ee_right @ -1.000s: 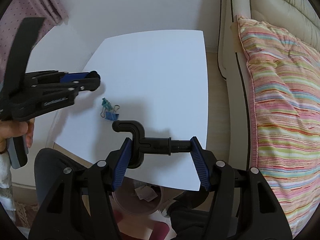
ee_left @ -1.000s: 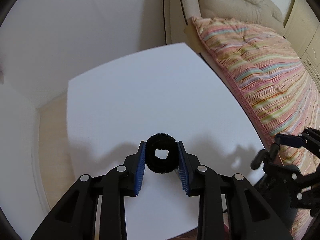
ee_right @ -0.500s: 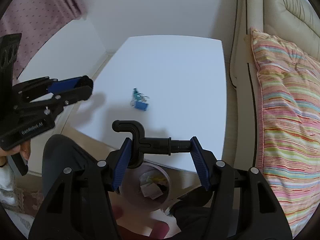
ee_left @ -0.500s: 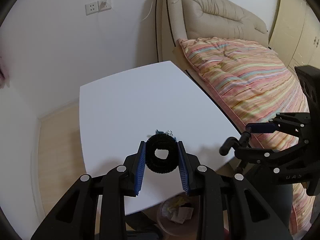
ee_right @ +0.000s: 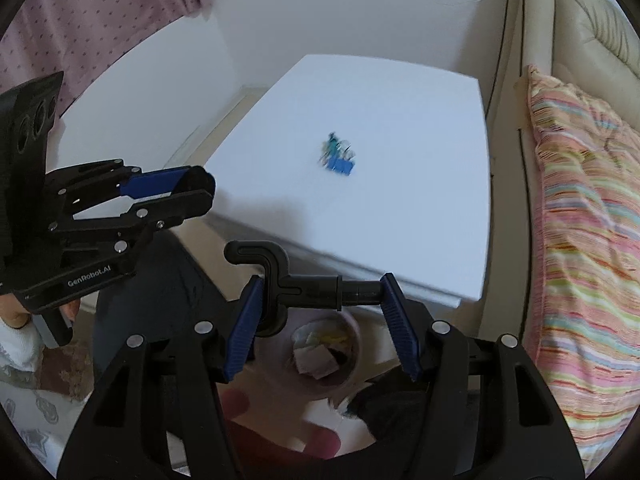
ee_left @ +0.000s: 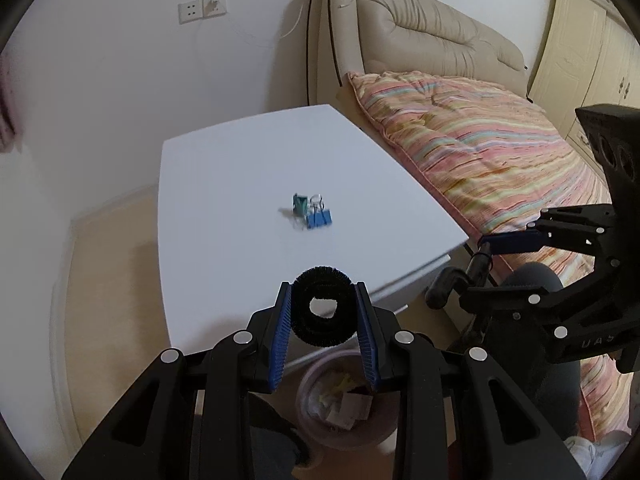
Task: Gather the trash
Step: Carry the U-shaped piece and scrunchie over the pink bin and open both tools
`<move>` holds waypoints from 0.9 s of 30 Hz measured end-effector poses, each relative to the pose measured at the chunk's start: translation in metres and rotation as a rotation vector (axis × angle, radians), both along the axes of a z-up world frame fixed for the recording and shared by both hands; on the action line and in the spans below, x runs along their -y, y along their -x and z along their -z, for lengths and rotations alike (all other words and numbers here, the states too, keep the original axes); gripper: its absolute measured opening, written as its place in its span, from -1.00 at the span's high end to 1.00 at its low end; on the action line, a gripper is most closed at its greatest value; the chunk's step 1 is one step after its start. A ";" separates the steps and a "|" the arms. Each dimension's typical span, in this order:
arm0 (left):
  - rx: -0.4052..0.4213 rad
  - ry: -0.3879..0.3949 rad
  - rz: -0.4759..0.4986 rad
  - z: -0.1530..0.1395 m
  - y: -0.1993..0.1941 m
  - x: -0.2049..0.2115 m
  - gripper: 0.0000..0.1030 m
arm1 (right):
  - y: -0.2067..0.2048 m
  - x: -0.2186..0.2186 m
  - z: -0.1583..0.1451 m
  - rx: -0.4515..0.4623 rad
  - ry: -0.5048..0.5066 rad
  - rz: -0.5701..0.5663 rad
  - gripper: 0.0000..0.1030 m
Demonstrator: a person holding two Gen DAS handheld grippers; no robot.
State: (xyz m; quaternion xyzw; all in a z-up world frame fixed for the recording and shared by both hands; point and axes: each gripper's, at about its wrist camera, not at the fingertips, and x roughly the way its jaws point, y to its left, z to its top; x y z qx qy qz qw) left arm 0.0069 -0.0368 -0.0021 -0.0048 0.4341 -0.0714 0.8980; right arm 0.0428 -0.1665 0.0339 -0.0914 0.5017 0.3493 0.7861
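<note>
My left gripper (ee_left: pixel 323 316) is shut on a black fuzzy ring (ee_left: pixel 322 307), held just off the near edge of the white table (ee_left: pixel 224 184). My right gripper (ee_right: pixel 320 300) is shut on a black plastic hook piece (ee_right: pixel 296 284), gripped end to end. Both hang above a round bin (ee_right: pixel 352 332) on the floor, with paper scraps in it. The bin (ee_left: pixel 308 384) also shows below the left fingers. Blue and green binder clips (ee_left: pixel 313 211) lie together mid-table, seen again as clips (ee_right: pixel 339 156) in the right wrist view. Each gripper appears in the other's view: right gripper (ee_left: pixel 484 256), left gripper (ee_right: pixel 188 188).
A bed with a striped quilt (ee_left: pixel 480 152) runs along the table's right side, with a padded beige headboard (ee_left: pixel 420 44) behind. A pink curtain (ee_right: pixel 88 20) hangs at the left. The person's dark-clad legs (ee_right: pixel 168 288) and a pink slipper (ee_right: pixel 280 428) are by the bin.
Both grippers have drawn back from over the table to beyond its near edge, still holding their objects. The bin has come into view beneath them, and the clips now lie farther ahead.
</note>
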 end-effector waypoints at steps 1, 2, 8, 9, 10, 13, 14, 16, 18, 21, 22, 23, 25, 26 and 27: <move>-0.004 0.006 -0.005 0.001 0.003 -0.002 0.41 | 0.003 -0.001 0.002 -0.004 0.003 -0.006 -0.14; -0.005 0.009 -0.010 0.002 0.007 -0.003 0.41 | 0.007 -0.001 0.004 -0.008 0.007 -0.012 -0.14; -0.003 0.027 -0.034 0.004 0.026 -0.014 0.41 | 0.023 -0.006 0.016 -0.040 0.011 -0.052 -0.15; -0.005 0.032 -0.038 0.004 0.026 -0.016 0.41 | 0.026 -0.009 0.019 -0.047 0.011 -0.061 -0.15; -0.006 0.037 -0.042 0.005 0.028 -0.018 0.41 | 0.028 -0.010 0.020 -0.050 0.012 -0.064 -0.15; -0.002 0.042 -0.046 0.003 0.034 -0.021 0.41 | 0.033 -0.015 0.022 -0.059 0.012 -0.081 -0.14; 0.001 0.042 -0.045 0.002 0.035 -0.022 0.41 | 0.033 -0.015 0.023 -0.062 0.010 -0.085 -0.15; 0.006 0.046 -0.044 0.000 0.036 -0.022 0.41 | 0.035 -0.017 0.022 -0.063 0.007 -0.095 -0.16; 0.009 0.048 -0.039 -0.001 0.037 -0.022 0.41 | 0.035 -0.020 0.024 -0.069 0.005 -0.102 -0.46; 0.012 0.046 -0.029 -0.002 0.038 -0.020 0.41 | 0.034 -0.019 0.023 -0.067 -0.006 -0.098 -0.76; 0.011 0.046 -0.026 -0.002 0.039 -0.019 0.41 | 0.033 -0.018 0.024 -0.070 -0.005 -0.092 -0.78; 0.011 0.046 -0.023 -0.002 0.039 -0.019 0.41 | 0.032 -0.017 0.024 -0.068 -0.003 -0.081 -0.85; 0.008 0.048 -0.016 0.000 0.039 -0.017 0.41 | 0.030 -0.013 0.024 -0.064 -0.003 -0.065 -0.87; 0.005 0.049 -0.013 0.000 0.040 -0.017 0.41 | 0.029 -0.012 0.023 -0.063 -0.004 -0.058 -0.89; 0.004 0.051 -0.009 0.001 0.040 -0.016 0.41 | 0.028 -0.010 0.022 -0.060 -0.004 -0.048 -0.91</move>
